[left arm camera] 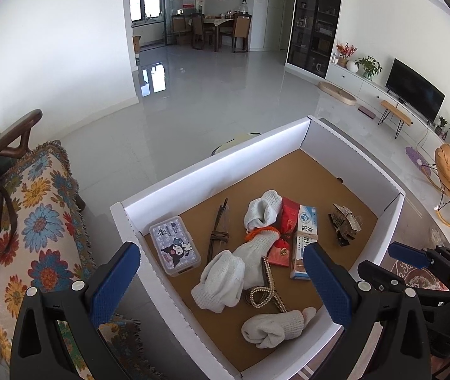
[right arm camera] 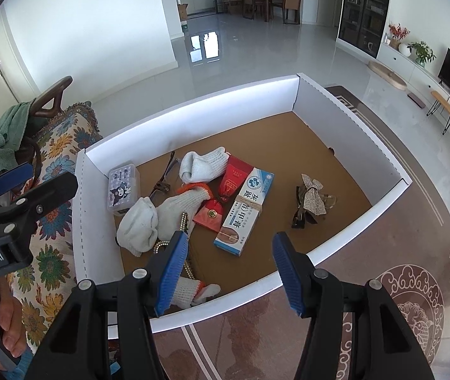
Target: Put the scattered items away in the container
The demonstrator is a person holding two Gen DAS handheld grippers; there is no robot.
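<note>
1. Container: a shallow white-walled box (right arm camera: 345, 117) with a brown cardboard floor, sitting low over a patterned rug (right arm camera: 408, 285), a floral-covered sofa (left arm camera: 35, 221) alongside.
2. Contents, all inside the walls: clear plastic case (left arm camera: 174, 245) with a cartoon sticker near the sofa-side wall; dark bundled cord (left arm camera: 218, 231) beside it; several white knit gloves (left arm camera: 221, 280), one with an orange cuff; red pouch (right arm camera: 234, 180) and a red packet touching it; blue-and-white medicine carton (right arm camera: 247, 209) lying flat; beaded strap (left arm camera: 266, 291) partly under the gloves; sparkly bow clip (right arm camera: 312, 198) set apart from the rest towards the far wall.
3. Left gripper (left arm camera: 221, 280): fingers spread wide, nothing between them, hovering above the box's near corner over the gloves.
4. Right gripper (right arm camera: 229, 269): fingers likewise apart and empty, poised over the near wall of the box.
5. Progress, as a judgement: no loose item shows on the rug or floor within either view, and both grippers carry nothing. Tidying looks complete or close to it.
6. Left to do, if anything: check ground outside the frames. The sofa holds a green cloth (right arm camera: 0, 139) and a dark bag; cannot tell whether those count as scattered items.
</note>
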